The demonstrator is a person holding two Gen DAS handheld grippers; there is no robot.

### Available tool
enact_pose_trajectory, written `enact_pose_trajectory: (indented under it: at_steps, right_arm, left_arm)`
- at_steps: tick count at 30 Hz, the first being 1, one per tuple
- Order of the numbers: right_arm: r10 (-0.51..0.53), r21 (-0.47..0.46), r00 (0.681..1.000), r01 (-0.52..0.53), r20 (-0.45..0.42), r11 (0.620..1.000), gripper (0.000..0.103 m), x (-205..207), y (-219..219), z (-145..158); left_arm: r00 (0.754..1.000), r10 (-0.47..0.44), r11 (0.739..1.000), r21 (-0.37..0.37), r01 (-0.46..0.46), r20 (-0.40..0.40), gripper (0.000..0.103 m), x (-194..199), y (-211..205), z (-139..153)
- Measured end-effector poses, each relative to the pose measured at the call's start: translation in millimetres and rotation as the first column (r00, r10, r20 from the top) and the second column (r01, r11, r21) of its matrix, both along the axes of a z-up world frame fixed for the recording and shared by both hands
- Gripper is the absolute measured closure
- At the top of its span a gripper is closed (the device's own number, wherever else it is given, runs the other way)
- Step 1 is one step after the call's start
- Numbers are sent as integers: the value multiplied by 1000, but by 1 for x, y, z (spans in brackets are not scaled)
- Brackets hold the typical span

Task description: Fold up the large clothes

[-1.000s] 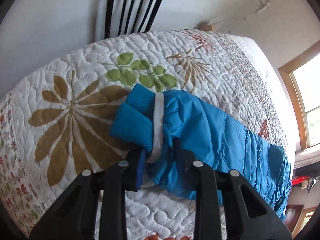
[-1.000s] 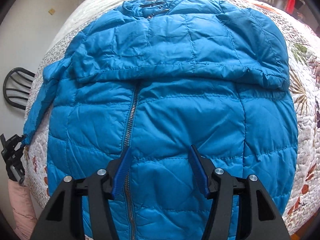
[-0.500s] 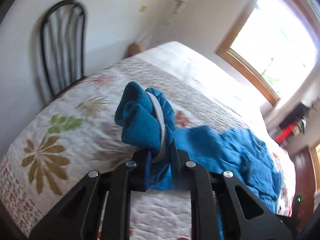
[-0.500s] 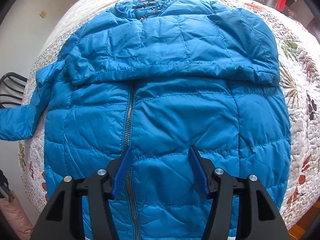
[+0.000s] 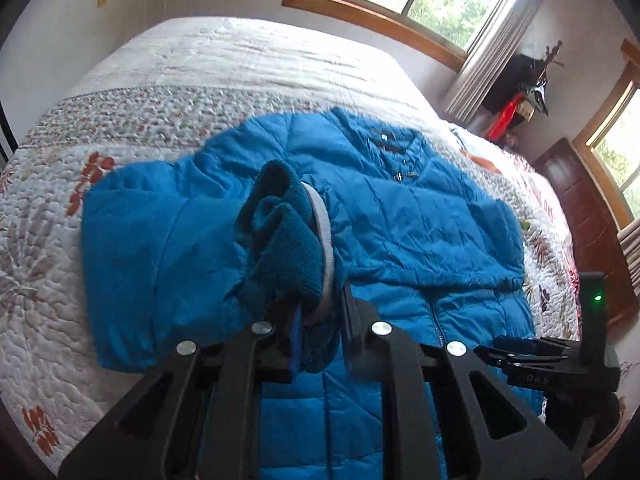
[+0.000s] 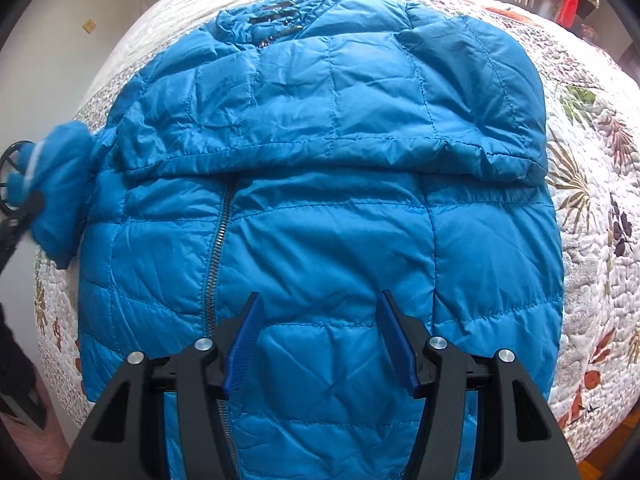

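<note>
- Left wrist view: a blue puffer jacket (image 5: 420,216) lies spread on a floral quilted bed (image 5: 168,92), collar pointing away toward the window, long axis running from camera to far side. The left gripper (image 5: 320,320) is clamped on the bunched sleeve cuff (image 5: 288,240), lifted above the jacket

- Right wrist view: the jacket (image 6: 320,200) lies front up, zip running lengthwise. The right gripper (image 6: 318,340) hovers wide open over the lower front, holding nothing

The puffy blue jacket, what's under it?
Under the puffy blue jacket lies a white quilted bedspread with leaf and flower patterns. The quilt directly beneath is covered, so anything there is hidden.
</note>
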State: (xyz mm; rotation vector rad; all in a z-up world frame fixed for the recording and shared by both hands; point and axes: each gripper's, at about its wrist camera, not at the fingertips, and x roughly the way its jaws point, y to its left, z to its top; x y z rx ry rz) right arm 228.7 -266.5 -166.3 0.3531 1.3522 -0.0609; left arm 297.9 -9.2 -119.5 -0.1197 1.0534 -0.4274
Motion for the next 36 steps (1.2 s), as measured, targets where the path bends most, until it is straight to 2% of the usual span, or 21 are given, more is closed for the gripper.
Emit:
enact_pose_trajectory:
  at_steps: [4, 8, 12, 15, 16, 19, 21, 23, 25, 29, 31, 32, 33, 36]
  right_arm:
    - [25, 19, 1000, -25, 3, 1000, 44, 1, -3, -5]
    - [45, 32, 999, -45, 3, 998, 44, 3, -5, -8]
    - [59, 30, 998, -60, 10, 998, 44, 6, -7, -3]
    - [72, 47, 997, -74, 33, 996, 44, 13, -3, 6]
    - [78, 63, 996, -81, 46, 995, 44, 16, 0, 9]
    - [109, 118, 990, -119, 87, 986, 41, 27, 14, 20]
    - [135, 155, 984, -152, 114, 976, 35, 39, 27, 25]
    - [160, 182, 979, -182, 128, 966, 34, 53, 42, 27]
    - [180, 217, 975, -205, 129, 954, 34, 69, 55, 24]
    - [215, 278, 972, -233, 93, 932, 35, 103, 82, 5]
    - [256, 302, 964, -267, 74, 915, 55, 114, 98, -4]
    - [271, 317, 960, -280, 75, 906, 74, 114, 103, -4]
    - [276, 318, 958, -286, 79, 904, 83, 117, 105, -2]
    - [262, 282, 956, -291, 136, 914, 87, 118, 93, 21]
  left_arm:
    - [998, -2, 998, 59, 6, -65, 88, 8, -18, -37]
    - [997, -6, 997, 72, 12, -77, 86, 9, -22, -48]
    - [995, -21, 1000, 20, 23, -99, 79, 1, -16, -33]
    - [993, -56, 997, -67, 49, -104, 64, -14, 1, -11]
    - [994, -58, 995, -83, 51, -91, 56, -18, 6, -4]
    - [999, 30, 998, -59, -31, -28, 55, -21, 42, 15]
    - [993, 119, 993, 0, -119, -15, 54, -11, 70, 14]
    - [976, 217, 974, 68, -214, -34, 54, 3, 97, 3]
    - [959, 278, 957, 105, -271, -60, 54, 16, 119, -10]
    - [939, 316, 947, 101, -304, -137, 54, 28, 139, -36]
    - [937, 316, 947, 101, -304, -149, 54, 27, 140, -42]
    - [938, 315, 947, 105, -302, -145, 54, 27, 137, -42]
    - [940, 312, 948, 107, -299, -139, 54, 26, 135, -41]
    - [946, 300, 953, 80, -292, -121, 54, 27, 132, -32]
